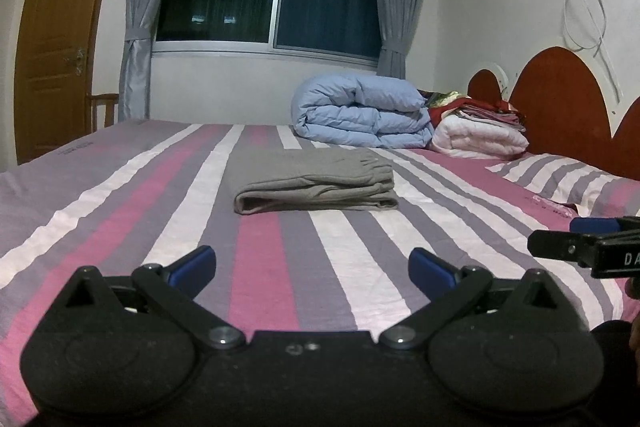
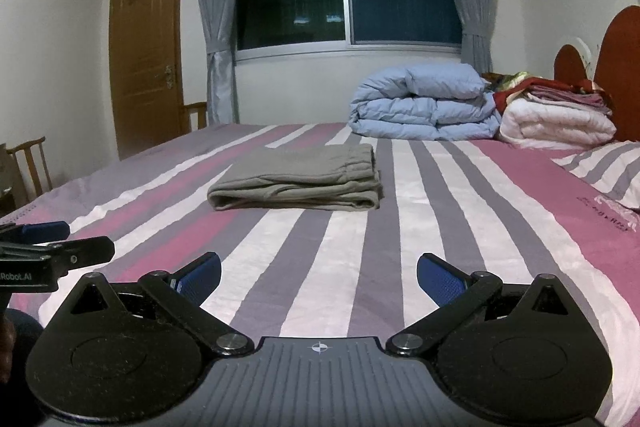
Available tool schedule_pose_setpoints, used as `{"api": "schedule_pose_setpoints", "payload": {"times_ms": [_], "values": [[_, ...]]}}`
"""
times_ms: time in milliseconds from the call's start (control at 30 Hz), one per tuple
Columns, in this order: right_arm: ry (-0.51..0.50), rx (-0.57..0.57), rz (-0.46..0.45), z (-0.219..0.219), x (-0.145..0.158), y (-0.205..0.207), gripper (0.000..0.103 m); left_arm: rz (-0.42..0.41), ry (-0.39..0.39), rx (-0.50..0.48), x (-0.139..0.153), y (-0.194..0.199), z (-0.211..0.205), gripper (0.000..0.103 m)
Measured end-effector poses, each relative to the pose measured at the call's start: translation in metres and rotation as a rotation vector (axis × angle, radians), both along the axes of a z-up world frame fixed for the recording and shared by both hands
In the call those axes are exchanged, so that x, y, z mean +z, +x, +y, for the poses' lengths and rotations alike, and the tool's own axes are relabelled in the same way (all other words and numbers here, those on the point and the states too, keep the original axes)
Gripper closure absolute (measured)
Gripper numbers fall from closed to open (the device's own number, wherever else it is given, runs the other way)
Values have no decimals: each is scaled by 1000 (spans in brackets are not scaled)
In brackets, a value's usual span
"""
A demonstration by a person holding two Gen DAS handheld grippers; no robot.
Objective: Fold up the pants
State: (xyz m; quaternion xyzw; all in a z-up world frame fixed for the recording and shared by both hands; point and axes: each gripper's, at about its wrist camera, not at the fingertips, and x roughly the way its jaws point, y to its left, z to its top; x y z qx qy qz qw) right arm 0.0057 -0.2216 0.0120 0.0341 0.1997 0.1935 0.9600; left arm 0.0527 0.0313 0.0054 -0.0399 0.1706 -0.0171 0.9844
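Grey pants lie folded into a compact stack in the middle of the striped bed, waistband to the right. My left gripper hovers over the near part of the bed, well short of the pants, open with nothing between its blue pads. My right gripper is likewise open and holds nothing, also short of the pants. Each gripper shows at the other view's edge: the right gripper at the far right, the left gripper at the far left.
The bed sheet has pink, grey and white stripes. A rolled blue duvet, a white quilt with folded clothes on it, and a striped pillow lie by the red headboard. A wooden chair stands left of the bed.
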Motion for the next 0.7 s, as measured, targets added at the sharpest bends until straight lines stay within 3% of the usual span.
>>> {"api": "schedule_pose_setpoints", "payload": {"times_ms": [700], "values": [[8,-2,5,-3,0,1,0,2,7,-1,1,-3,-2,6]]}}
